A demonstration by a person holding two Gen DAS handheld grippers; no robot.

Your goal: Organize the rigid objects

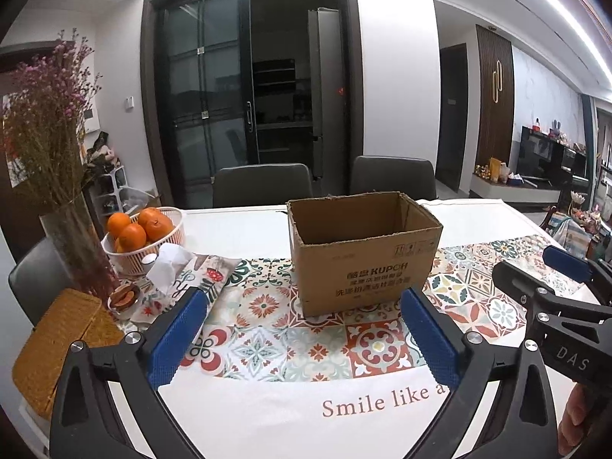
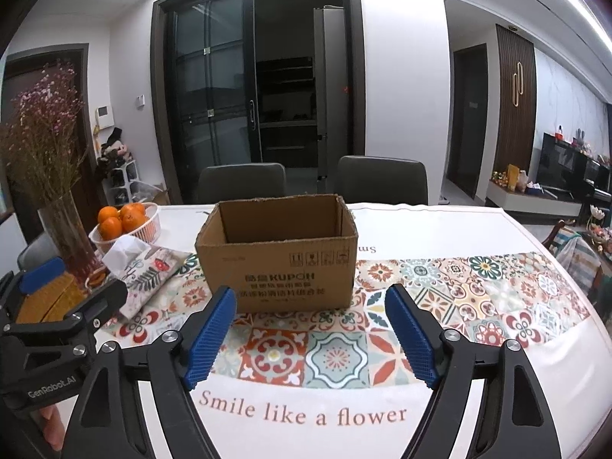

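Note:
An open brown cardboard box (image 1: 363, 256) stands upright on the patterned tablecloth, in the middle of the table; it also shows in the right wrist view (image 2: 279, 256). What lies inside it is hidden. My left gripper (image 1: 304, 302) is open and empty, a little in front of the box. My right gripper (image 2: 310, 298) is open and empty, also just in front of the box. The right gripper shows at the right edge of the left wrist view (image 1: 535, 267). The left gripper shows at the left edge of the right wrist view (image 2: 72, 283).
A white basket of oranges (image 1: 143, 235), a tissue pouch (image 1: 179, 279), a glass vase of dried flowers (image 1: 76, 248) and a woven yellow box (image 1: 57, 344) stand at the left. Two grey chairs (image 1: 264, 185) stand behind the table.

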